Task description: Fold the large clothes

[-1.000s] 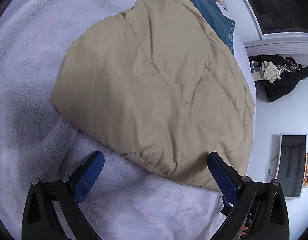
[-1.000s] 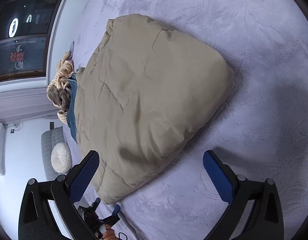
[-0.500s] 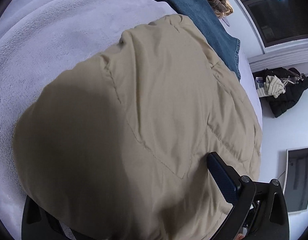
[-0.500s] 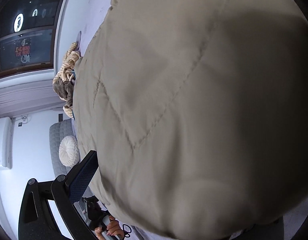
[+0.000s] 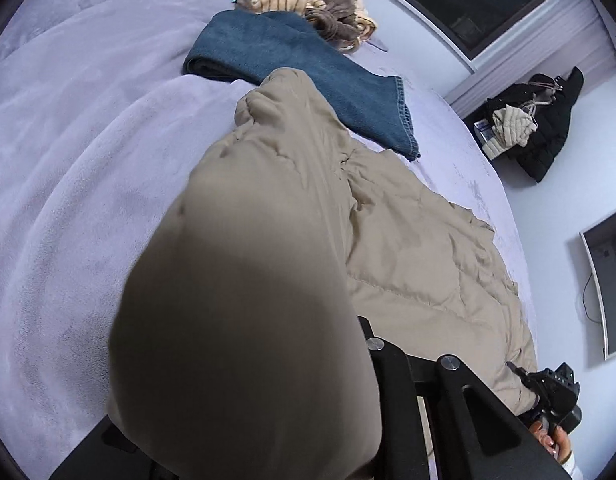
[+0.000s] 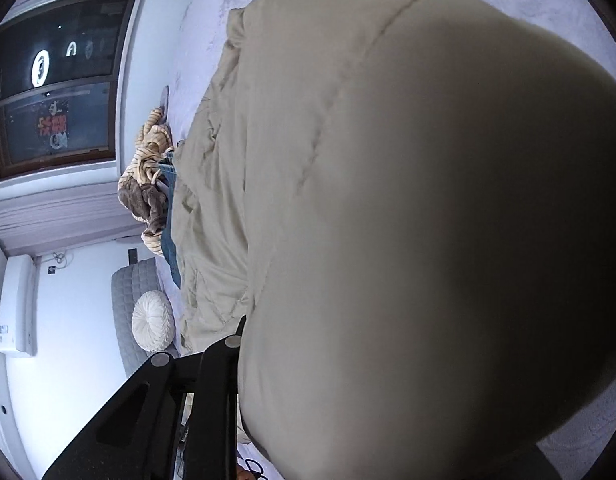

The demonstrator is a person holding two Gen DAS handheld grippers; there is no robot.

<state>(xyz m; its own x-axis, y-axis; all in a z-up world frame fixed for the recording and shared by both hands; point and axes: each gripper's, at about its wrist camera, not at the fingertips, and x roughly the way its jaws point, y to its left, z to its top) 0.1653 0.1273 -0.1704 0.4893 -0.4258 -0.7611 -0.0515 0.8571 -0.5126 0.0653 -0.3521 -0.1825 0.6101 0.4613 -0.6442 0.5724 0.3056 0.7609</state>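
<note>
Beige padded jacket (image 5: 408,240) lies on the lavender bed (image 5: 67,200), its long axis running from near to far toward the jeans (image 5: 308,72). In the left wrist view the left gripper (image 5: 348,360) has just been closing and is clamped on the near hem, fabric bulging over its jaws. That thick, slick bulge could slip out as it lifts.

In the right wrist view the right gripper (image 6: 239,344), jaws also just narrowed, pinches the jacket (image 6: 388,200)'s other near corner. Uneven pulling would skew the fold.
</note>
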